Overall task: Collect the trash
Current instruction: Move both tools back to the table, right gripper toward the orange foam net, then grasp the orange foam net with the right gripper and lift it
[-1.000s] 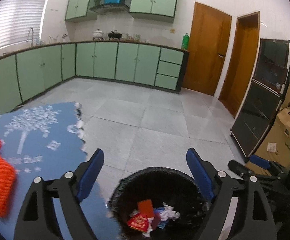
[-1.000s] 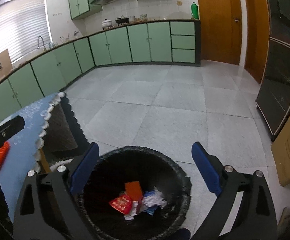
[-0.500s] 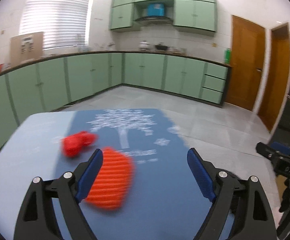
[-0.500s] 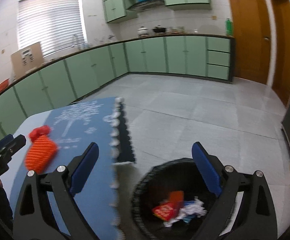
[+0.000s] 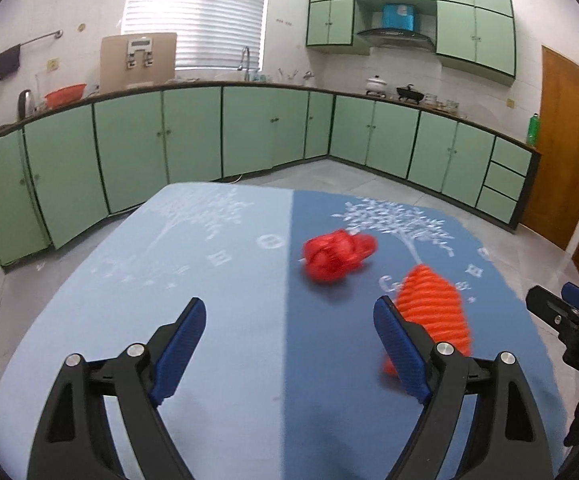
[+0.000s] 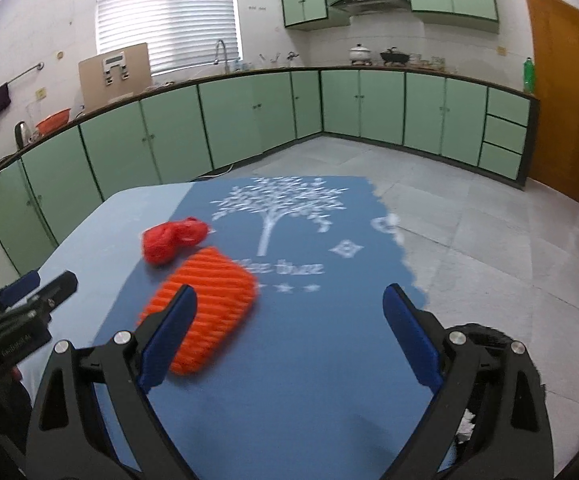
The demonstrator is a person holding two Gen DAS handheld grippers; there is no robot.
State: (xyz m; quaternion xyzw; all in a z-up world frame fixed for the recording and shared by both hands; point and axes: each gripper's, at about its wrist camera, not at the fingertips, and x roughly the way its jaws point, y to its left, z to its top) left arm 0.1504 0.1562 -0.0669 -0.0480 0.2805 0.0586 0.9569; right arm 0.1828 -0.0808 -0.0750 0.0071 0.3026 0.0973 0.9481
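Left tongs (image 5: 289, 344) agape, right tongs (image 6: 289, 332) agape, bin (image 6: 489, 344) mostly hidden

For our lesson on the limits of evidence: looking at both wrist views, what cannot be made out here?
- Orange ribbed item: near end hidden behind the left gripper finger; motion-blurred in both views.
- Red crumpled item: blurred, material unclear.
- Black bin: mostly behind the right gripper, contents barely visible.
- Tablecloth lettering: too blurred to read.

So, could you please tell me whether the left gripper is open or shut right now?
Open. The left gripper has its blue jaws spread wide over the tablecloth, with nothing held between them.
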